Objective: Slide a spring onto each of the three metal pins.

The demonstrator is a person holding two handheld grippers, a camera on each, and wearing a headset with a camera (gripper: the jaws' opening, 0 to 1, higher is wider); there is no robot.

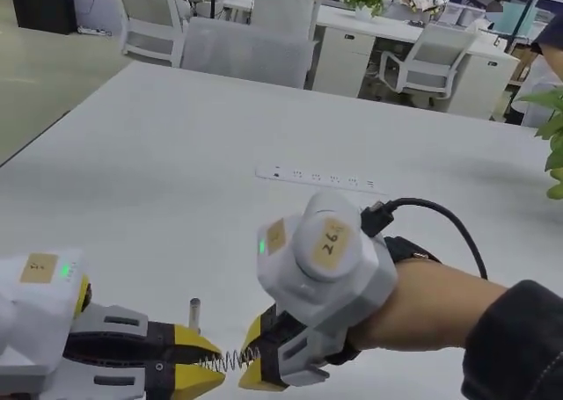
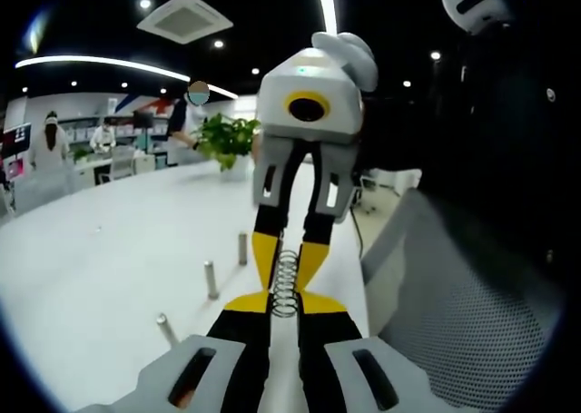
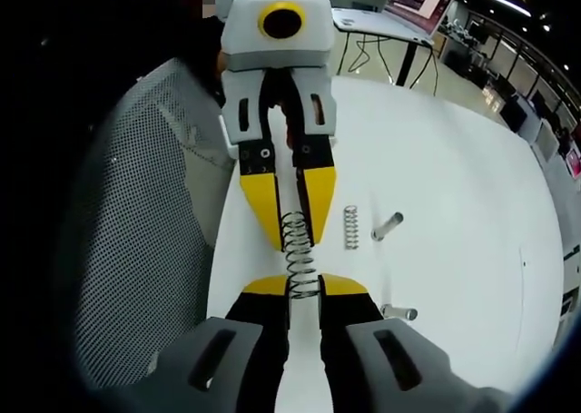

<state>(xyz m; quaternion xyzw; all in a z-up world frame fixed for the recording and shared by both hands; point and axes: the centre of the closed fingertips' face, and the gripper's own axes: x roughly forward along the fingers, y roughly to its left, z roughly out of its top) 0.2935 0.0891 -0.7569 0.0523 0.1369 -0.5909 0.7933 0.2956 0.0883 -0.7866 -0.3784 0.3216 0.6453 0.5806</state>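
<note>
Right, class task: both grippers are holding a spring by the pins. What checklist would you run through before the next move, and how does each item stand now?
1. Grip on the coiled metal spring: ok. The left gripper and the right gripper each clamp one end.
2. All three short metal pins bare: ok. None carries a spring.
3. One spring end free to pass over a pin: not ok. Both ends are clamped.
4. Spring lined up above a pin: not ok. It lies roughly level beside them, over the white table.
5. Further springs ready: cannot tell. One small loose spring lies near a pin, but no third can be confirmed.
</note>
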